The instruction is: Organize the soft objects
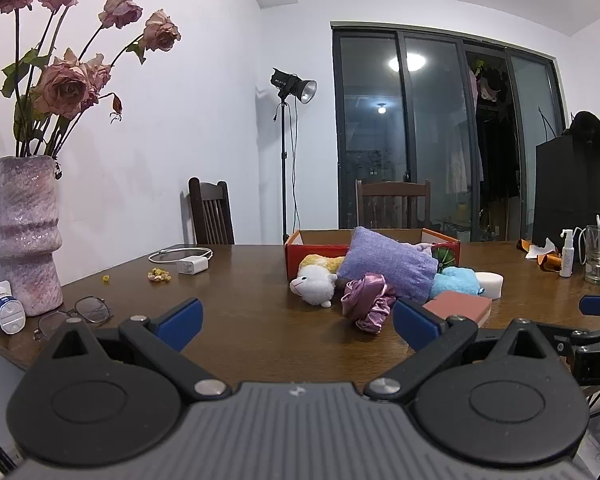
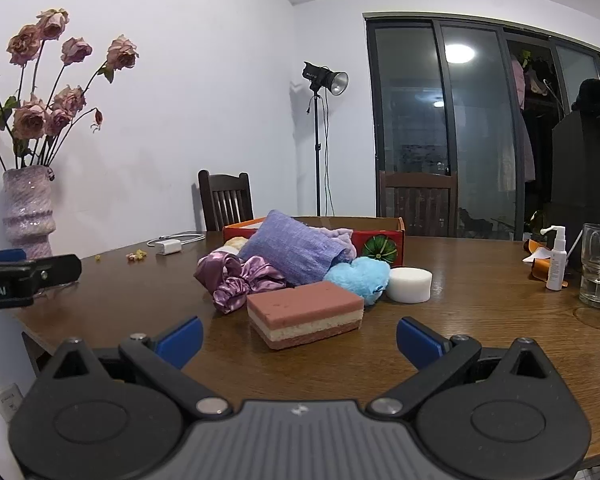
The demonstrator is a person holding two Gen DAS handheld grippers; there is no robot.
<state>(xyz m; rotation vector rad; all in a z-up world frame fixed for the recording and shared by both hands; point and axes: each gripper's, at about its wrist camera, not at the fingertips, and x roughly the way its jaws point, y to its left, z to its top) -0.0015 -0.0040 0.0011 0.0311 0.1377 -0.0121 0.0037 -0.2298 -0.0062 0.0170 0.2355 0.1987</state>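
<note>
Seven soft things sit bunched in the middle of your brown bench (image 2: 480,280), just in front of an open red cardboard box (image 2: 380,236). You have one purple woven pillow (image 2: 296,248) leaning tilted against the box's near wall, one shiny purple satin scrunchie (image 2: 236,280) at its foot, one white plush animal (image 1: 314,284) with one yellow plush (image 1: 320,262) tucked behind it, one fluffy blue heart-shaped plush (image 2: 360,276), one white round sponge (image 2: 409,284) just beside the blue plush, and one layered pink-and-cream rectangular sponge (image 2: 306,314) lying flat nearest to you. The scrunchie touches the pillow; the rectangular sponge lies just in front of the blue plush.

Off to the left stand one pink vase (image 1: 24,232) of dried roses, one pair of glasses (image 1: 80,314) and one white charger (image 1: 192,266) with its cable. At the right edge you see one spray bottle (image 2: 556,260) and one glass (image 2: 598,264).

Your left tongs (image 1: 298,326) point nearly level over the bench toward the scrunchie, blue pads spread wide with nothing between them. Your right tongs (image 2: 300,338) are likewise wide apart and empty, aimed slightly down at the rectangular sponge, which lies just beyond the tips
</note>
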